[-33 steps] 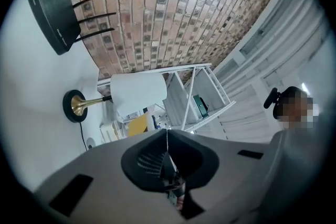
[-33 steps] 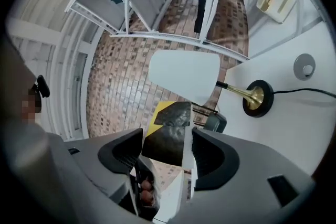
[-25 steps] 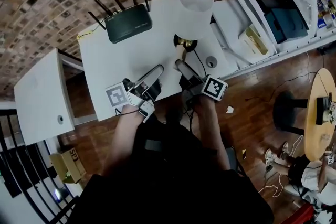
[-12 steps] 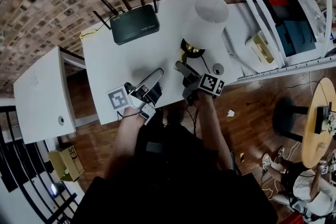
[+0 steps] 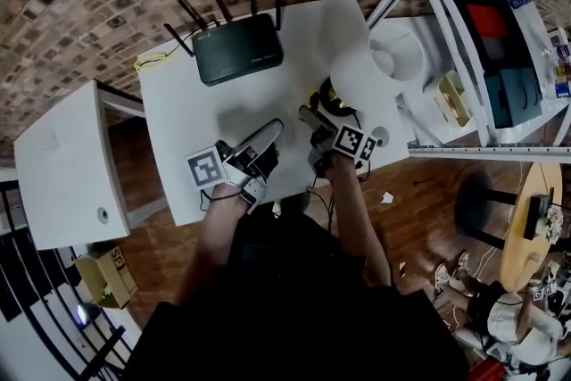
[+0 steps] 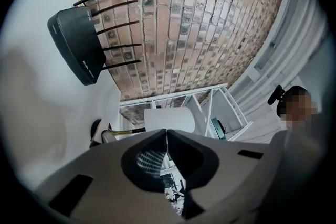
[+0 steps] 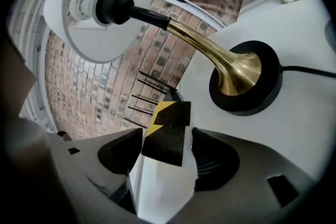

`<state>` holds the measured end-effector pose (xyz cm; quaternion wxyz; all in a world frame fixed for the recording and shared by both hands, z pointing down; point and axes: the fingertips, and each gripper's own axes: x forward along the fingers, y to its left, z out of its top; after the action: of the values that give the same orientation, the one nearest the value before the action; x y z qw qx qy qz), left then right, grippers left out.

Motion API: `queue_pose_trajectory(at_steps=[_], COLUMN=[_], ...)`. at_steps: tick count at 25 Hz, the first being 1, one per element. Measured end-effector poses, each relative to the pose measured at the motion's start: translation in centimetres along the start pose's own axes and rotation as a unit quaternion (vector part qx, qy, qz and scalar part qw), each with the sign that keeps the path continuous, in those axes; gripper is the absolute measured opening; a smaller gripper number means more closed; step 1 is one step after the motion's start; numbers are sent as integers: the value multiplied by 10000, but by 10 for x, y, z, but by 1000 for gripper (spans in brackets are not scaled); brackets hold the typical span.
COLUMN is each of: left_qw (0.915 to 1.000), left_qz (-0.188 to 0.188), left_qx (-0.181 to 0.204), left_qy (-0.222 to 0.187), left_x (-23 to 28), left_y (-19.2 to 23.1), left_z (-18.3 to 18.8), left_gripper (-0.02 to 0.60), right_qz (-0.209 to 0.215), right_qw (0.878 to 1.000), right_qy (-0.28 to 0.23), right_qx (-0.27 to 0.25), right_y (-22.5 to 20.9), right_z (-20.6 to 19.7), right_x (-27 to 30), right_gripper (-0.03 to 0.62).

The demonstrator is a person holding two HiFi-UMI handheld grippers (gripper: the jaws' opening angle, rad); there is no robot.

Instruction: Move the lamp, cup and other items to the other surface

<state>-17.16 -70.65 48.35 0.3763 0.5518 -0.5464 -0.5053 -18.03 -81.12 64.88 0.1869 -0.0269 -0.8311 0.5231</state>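
The lamp stands at the table's right side, with a white shade, a brass stem and a round black base. A small grey cup sits just right of the base, near the table edge. My right gripper is close in front of the base. Its jaws stand wide and are shut on a white box with a black-and-yellow label. My left gripper hovers over the table to the left. Its jaws are shut and hold nothing, and the lamp shade shows beyond them.
A black router with several antennas sits at the table's back by the brick wall, a yellow cable beside it. A second white surface stands to the left. A white metal shelf with boxes is to the right.
Both grippers have moved forward and down over the table. The right one now sits closer to the lamp base, with the box still between its jaws.
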Motion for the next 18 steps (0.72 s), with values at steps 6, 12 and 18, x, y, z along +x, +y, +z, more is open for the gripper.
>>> queue_pose_trajectory(at_steps=[6,12,18], left_qw=[10000,9999,9998], left_qz=[9,7,-8], left_qx=[-84,-153,-179], left_qy=[-28,-8,10], left_x=[1,1,7], left_y=[14,23,22], left_z=[24,33,29], left_gripper=[20,20,20], right_qz=[-212,-298,-205], right_qw=[9995,9982,9976], right_qy=[-200,-498,-591], right_qx=[77,136,293], right_y=[-14,-20,-19], right_z=[10,24,30], right_x=[21,30,22], right_gripper=[325,362,387])
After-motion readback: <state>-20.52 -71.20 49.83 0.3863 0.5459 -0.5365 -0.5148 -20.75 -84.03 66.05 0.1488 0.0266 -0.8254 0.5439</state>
